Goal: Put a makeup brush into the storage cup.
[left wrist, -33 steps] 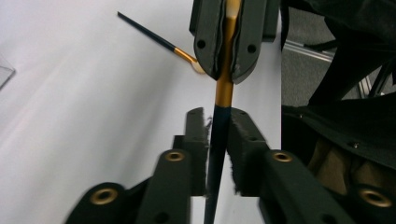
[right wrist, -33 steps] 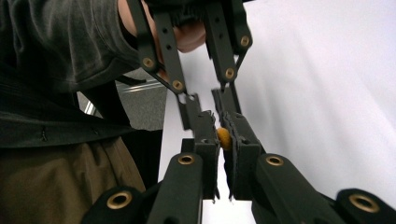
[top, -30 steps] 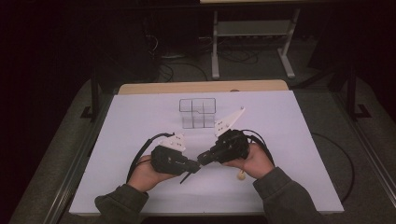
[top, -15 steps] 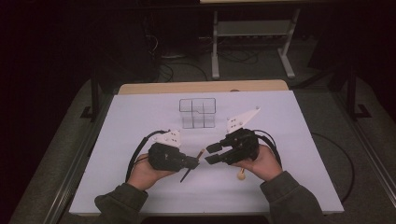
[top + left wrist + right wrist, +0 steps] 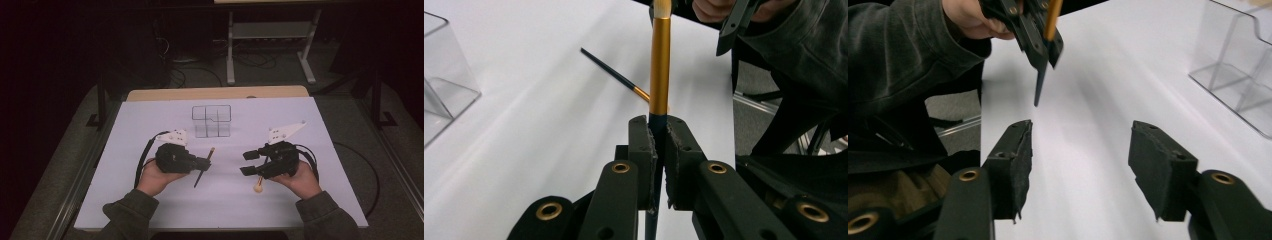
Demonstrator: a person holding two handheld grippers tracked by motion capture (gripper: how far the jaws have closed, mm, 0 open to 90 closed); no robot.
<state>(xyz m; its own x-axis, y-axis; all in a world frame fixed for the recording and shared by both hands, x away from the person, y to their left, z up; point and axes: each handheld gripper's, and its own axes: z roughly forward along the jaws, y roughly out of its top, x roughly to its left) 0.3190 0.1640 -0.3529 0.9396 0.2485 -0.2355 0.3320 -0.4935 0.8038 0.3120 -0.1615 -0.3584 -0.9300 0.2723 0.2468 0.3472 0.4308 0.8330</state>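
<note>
My left gripper (image 5: 205,162) (image 5: 657,125) is shut on a brush (image 5: 202,170) (image 5: 659,60) with a dark handle and a gold ferrule, which it holds slanted just above the table. My right gripper (image 5: 248,163) (image 5: 1078,145) stands to its right, apart from it. Its jaws have just been opening, and nothing is between them. A second brush (image 5: 258,187) (image 5: 614,72) lies on the table, partly under the right hand. In the right gripper view, the left gripper (image 5: 1040,47) and its brush (image 5: 1052,20) show at the top.
A clear plastic organizer (image 5: 211,120) (image 5: 1233,70) with several compartments stands at the middle back of the white table (image 5: 150,125). Cables trail from both grippers. Beyond the table is a dark floor with a metal stand (image 5: 270,45).
The right gripper has pulled away to the right from the left one and opened its jaws. The left gripper has kept the brush and shifted slightly.
</note>
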